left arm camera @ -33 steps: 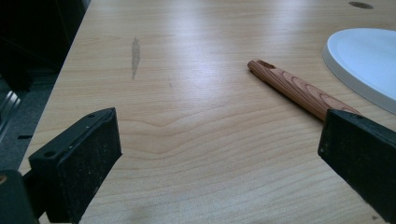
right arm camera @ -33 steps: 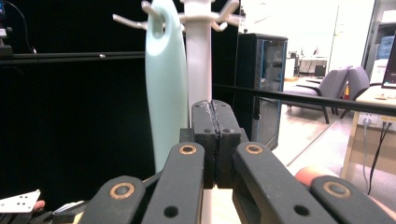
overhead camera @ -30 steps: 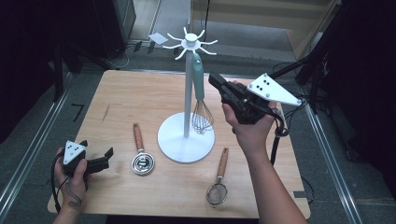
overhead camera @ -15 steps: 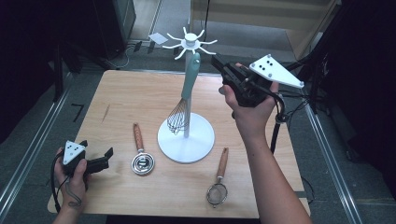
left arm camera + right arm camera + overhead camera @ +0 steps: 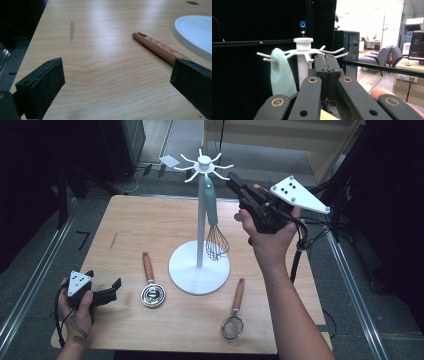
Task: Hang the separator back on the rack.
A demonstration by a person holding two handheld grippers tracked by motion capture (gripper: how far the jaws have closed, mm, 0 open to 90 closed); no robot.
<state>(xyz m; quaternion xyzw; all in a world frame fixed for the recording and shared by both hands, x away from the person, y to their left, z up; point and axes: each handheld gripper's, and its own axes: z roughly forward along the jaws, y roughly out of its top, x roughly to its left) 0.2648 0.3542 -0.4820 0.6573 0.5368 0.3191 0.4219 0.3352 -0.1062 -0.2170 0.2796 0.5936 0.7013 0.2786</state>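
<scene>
At the worktop's (image 5: 150, 220) near-left corner the left gripper (image 5: 107, 292) rests low, jaws apart and empty, parked; the wooden-handled measuring cup (image 5: 150, 287) lies just ahead of them, unclaimed. Whisk (image 5: 214, 227) hangs by its mint handle from a prong of the white stand (image 5: 200, 220), just beyond the right gripper (image 5: 234, 179), whose jaws are pressed together and empty, likely after release. Strainer (image 5: 234, 317) lies well below them.

On the light wooden counter (image 5: 150, 225) lie a round steel measuring cup with a wooden handle (image 5: 152, 290) and a small mesh strainer with a wooden handle (image 5: 233, 320), well apart.
</scene>
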